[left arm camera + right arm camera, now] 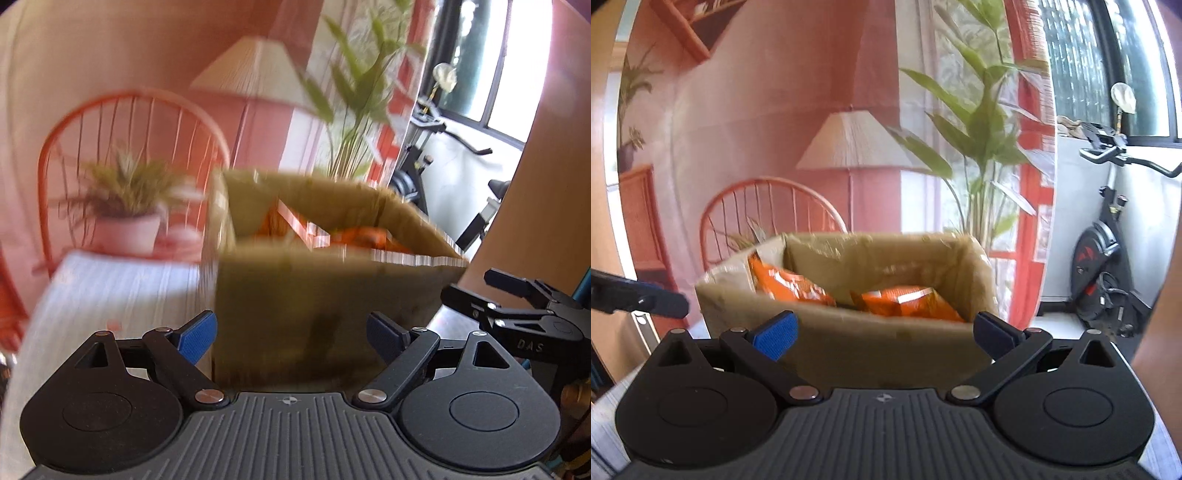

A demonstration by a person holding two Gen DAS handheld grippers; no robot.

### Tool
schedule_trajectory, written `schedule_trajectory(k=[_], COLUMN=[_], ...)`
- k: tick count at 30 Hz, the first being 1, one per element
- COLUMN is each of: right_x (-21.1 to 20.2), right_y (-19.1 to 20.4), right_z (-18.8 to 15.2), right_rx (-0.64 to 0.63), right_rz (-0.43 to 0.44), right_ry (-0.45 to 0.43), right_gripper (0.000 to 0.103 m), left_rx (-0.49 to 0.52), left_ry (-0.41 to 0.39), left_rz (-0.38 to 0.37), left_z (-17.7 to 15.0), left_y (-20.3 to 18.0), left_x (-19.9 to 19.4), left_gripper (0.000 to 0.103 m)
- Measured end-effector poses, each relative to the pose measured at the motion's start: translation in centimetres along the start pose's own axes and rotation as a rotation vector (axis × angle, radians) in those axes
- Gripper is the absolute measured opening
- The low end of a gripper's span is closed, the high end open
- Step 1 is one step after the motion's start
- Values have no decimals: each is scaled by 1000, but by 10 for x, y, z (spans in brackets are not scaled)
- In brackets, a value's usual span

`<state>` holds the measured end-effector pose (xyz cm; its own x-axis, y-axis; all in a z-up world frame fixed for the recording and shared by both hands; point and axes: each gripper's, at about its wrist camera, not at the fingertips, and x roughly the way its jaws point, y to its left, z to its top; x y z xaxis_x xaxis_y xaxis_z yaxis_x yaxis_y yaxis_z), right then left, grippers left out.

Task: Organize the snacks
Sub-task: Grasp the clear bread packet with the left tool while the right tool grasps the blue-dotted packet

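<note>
Facing cardboard box [849,343] of snacks [908,301]

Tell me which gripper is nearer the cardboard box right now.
Too close to call. The left gripper faces the near corner of the cardboard box; the right gripper, open and empty too, faces its long front wall.

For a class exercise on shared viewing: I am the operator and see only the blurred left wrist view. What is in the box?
Observer: The right wrist view shows two orange snack bags inside the cardboard box.
Operator: Do they lie flat?
Observer: One bag leans against the left wall; the other lies lower, to the right.
Operator: Is the right tool holding anything?
Observer: No. The right tool is open and empty, in front of the box.
</note>
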<state>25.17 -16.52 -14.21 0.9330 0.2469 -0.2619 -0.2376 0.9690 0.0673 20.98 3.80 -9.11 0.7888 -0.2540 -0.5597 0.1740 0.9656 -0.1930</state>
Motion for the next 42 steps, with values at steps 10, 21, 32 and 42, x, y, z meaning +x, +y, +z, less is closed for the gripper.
schedule_trajectory(k=[10,21,32,42], right_x=[-15,-19,-17,-12], right_y=[-12,-26,-26,-34], right_z=[-58,-98,-120,-127], right_rx=[104,151,126,168], right_rz=[47,15,52,60], right_ry=[39,141,206,252], right_gripper=[103,103,103,103], left_rx=[-96,-187,-221,-176], left_ry=[179,333,330,327], left_rz=[78,125,145,147], left_z=[-68,-109,-125,-131], left_y=[7,9,8,3], left_x=[40,77,90,99], left_gripper=[90,90,96,103])
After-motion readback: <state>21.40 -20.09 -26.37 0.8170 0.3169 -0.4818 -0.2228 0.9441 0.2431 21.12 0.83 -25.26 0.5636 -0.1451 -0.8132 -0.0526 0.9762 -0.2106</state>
